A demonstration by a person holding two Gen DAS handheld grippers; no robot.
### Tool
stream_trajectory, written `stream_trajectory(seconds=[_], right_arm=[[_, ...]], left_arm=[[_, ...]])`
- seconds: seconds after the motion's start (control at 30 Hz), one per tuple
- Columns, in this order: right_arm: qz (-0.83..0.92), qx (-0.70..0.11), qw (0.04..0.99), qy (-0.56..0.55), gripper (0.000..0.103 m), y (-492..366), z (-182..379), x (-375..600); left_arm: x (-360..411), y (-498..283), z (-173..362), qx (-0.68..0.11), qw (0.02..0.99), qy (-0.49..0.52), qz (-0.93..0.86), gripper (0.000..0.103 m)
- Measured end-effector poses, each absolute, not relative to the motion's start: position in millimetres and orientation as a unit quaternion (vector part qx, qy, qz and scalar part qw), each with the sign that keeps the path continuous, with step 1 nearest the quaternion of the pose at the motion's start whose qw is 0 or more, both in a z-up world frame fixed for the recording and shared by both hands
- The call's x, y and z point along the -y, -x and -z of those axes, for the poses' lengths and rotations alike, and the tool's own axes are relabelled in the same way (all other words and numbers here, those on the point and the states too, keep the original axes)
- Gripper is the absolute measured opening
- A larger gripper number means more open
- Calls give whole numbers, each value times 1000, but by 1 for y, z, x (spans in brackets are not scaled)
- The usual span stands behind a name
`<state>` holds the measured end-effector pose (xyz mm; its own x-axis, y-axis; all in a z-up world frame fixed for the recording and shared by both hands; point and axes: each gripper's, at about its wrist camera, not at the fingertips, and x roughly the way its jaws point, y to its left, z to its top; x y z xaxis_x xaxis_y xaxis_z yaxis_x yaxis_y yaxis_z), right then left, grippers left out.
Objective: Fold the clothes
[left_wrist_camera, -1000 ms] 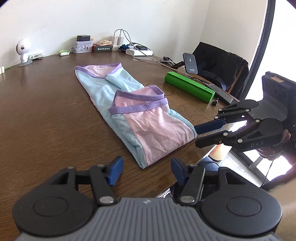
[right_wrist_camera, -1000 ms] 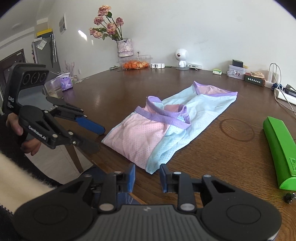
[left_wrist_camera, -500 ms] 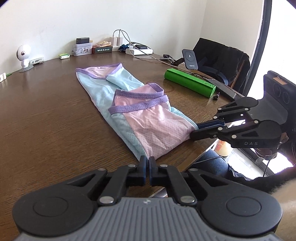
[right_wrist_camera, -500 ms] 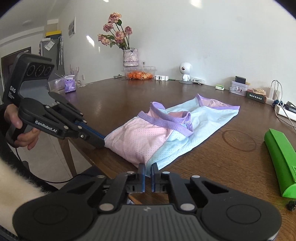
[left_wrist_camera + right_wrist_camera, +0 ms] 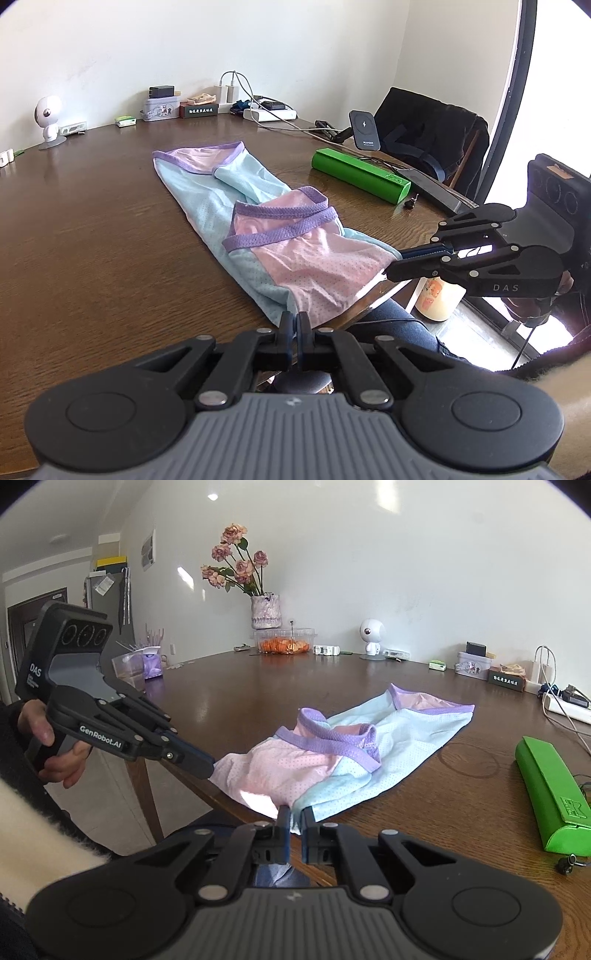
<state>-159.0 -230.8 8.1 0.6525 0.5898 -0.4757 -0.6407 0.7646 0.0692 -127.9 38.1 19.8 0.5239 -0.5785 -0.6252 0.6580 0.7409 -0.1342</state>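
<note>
A light blue and pink mesh top (image 5: 280, 240) (image 5: 332, 760) with purple trim lies folded lengthwise on the brown wooden table (image 5: 92, 240) (image 5: 461, 812). Its near end reaches the table's front edge. My left gripper (image 5: 295, 321) (image 5: 211, 770) is shut on the near left corner of that end, and the cloth shows between its pads. At the other near corner my right gripper (image 5: 295, 814) (image 5: 390, 266) is shut on the fabric, where the blue edge sits between its fingers. A person's hand (image 5: 55, 753) holds the left gripper's handle.
A green box (image 5: 360, 179) (image 5: 550, 794) lies right of the garment, with a small screw (image 5: 567, 864) by it. Behind are a power strip with cables (image 5: 269, 112), a phone stand (image 5: 365, 130), a tin (image 5: 160, 109) and a white robot figure (image 5: 372, 637). A flower vase (image 5: 265, 611) stands far back.
Both grippers went from open to shut. Each came in to the garment's near end and closed on a corner of it.
</note>
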Motion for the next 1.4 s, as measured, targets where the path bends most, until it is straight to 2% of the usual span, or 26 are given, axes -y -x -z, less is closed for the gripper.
stream_trajectory(seconds=[0.6,0.77,1.03,1.23,1.3,1.33,1.37,1.4], right_arm=[[-344,-217,913,-10,4,133,-34,241],[-329,-214,918,-59,4,106,-40,248],[-291,-211,931,-69,2,46,-56,246],[-283,-247,926,-38,3,12,-59,244],[-320,-252,913,-22,12,26,-55,254],[-345,-251,904,-14,18,37,-53,259],[-369,-256,894,-3,43,47,-52,262],[-383,-261,886,22,60,59,-51,262]], left_arm=[[-46,102,-49,-305,881,-21,361,1],[-43,68,-58,-296,888,-7,352,1],[-33,3,-84,-263,898,7,353,1],[-40,-27,-75,-307,880,42,360,3],[-49,-7,-68,-303,858,57,411,8],[-50,7,-63,-306,848,52,430,23],[-50,20,-59,-313,837,42,447,30],[-46,33,-53,-326,828,21,456,36]])
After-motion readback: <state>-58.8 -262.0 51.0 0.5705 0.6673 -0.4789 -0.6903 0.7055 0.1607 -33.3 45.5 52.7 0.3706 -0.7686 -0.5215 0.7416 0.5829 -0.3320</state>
